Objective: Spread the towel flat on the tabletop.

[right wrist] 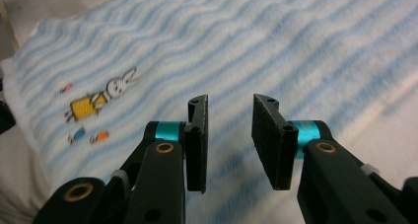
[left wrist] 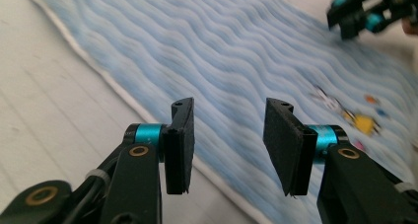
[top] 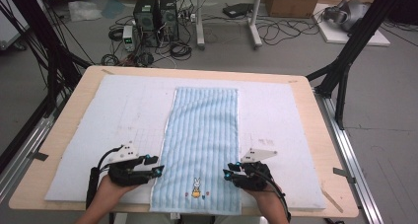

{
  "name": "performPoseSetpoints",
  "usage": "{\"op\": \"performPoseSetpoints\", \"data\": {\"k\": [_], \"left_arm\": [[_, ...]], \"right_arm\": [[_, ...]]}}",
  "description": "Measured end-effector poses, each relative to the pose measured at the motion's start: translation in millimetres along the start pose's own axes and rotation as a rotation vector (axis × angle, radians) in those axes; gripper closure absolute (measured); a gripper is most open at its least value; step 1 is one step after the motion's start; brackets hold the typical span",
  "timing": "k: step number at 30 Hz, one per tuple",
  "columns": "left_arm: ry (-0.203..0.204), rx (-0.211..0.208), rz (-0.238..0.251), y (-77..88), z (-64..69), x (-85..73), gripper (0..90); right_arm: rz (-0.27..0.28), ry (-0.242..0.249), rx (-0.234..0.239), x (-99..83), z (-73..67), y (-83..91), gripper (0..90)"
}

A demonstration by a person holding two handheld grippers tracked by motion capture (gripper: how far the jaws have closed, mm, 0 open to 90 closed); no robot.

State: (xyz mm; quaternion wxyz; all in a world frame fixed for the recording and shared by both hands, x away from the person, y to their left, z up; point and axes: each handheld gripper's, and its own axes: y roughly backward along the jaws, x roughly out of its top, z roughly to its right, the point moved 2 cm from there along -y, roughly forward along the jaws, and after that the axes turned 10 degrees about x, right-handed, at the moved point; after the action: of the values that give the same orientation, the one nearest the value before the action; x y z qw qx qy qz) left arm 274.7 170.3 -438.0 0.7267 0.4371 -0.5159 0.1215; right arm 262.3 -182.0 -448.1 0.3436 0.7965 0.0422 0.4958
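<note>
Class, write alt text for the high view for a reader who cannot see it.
A striped blue towel lies flat on a white mat on a table. The left gripper and right gripper, jaws open, flank its near end by a rabbit picture.

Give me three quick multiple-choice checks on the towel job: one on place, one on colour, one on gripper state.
1. Where is the rabbit picture on the towel?
A. near the person's edge
B. far edge
C. middle
2. What colour is the towel?
A. green
B. light blue striped
C. red
3. How is the left gripper?
A. shut on the towel
B. open, nothing between its pads
C. shut on a cup

Answers: 1 A, the rabbit picture sits between both grippers at the near end. 2 B, pale blue ribs show in every view. 3 B, the left gripper view shows a gap with the towel behind it.
</note>
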Motion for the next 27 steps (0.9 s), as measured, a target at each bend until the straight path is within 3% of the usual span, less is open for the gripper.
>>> {"op": "performPoseSetpoints", "data": {"k": [4, 7, 9, 12, 15, 17, 20, 22, 25, 27], "left_arm": [[0.041, 0.040, 0.021, -11.1, -12.4, 9.7, 55.2], [0.051, 0.062, 0.015, -17.9, -19.5, 11.9, 55.2], [0.063, 0.073, 0.011, -21.3, -23.6, 12.0, 55.2], [0.079, 0.081, 0.007, -23.7, -27.9, 11.0, 55.1], [0.074, 0.079, -0.002, -25.0, -28.4, 10.1, 54.9], [0.073, 0.076, -0.005, -27.0, -28.5, 10.7, 54.5], [0.063, 0.079, -0.016, -31.6, -28.7, 12.4, 54.1], [0.056, 0.083, -0.032, -36.2, -28.7, 13.0, 54.2], [0.028, 0.083, -0.068, -46.4, -29.1, 11.7, 54.8], [0.027, 0.094, -0.076, -54.3, -29.6, 11.3, 56.3]], "right_arm": [[-0.021, 0.032, 0.071, 10.1, -6.0, -22.5, 69.0], [-0.073, 0.058, 0.115, 9.9, -11.5, -37.9, 73.0], [-0.084, 0.082, 0.115, 8.5, -14.5, -38.7, 80.1], [-0.123, 0.106, 0.173, 5.1, -16.0, -34.0, 86.7], [-0.177, 0.126, 0.249, 1.0, -19.7, -26.6, 86.5], [-0.192, 0.133, 0.268, -0.4, -20.4, -22.6, 79.6], [-0.107, 0.108, 0.271, 1.4, -15.1, -15.9, 70.1], [-0.019, 0.075, 0.192, 6.2, -4.2, -7.0, 64.3], [0.074, 0.001, -0.025, 9.0, 18.6, 8.4, 61.6], [0.113, -0.045, -0.125, 7.7, 31.2, 16.2, 61.3]]}}
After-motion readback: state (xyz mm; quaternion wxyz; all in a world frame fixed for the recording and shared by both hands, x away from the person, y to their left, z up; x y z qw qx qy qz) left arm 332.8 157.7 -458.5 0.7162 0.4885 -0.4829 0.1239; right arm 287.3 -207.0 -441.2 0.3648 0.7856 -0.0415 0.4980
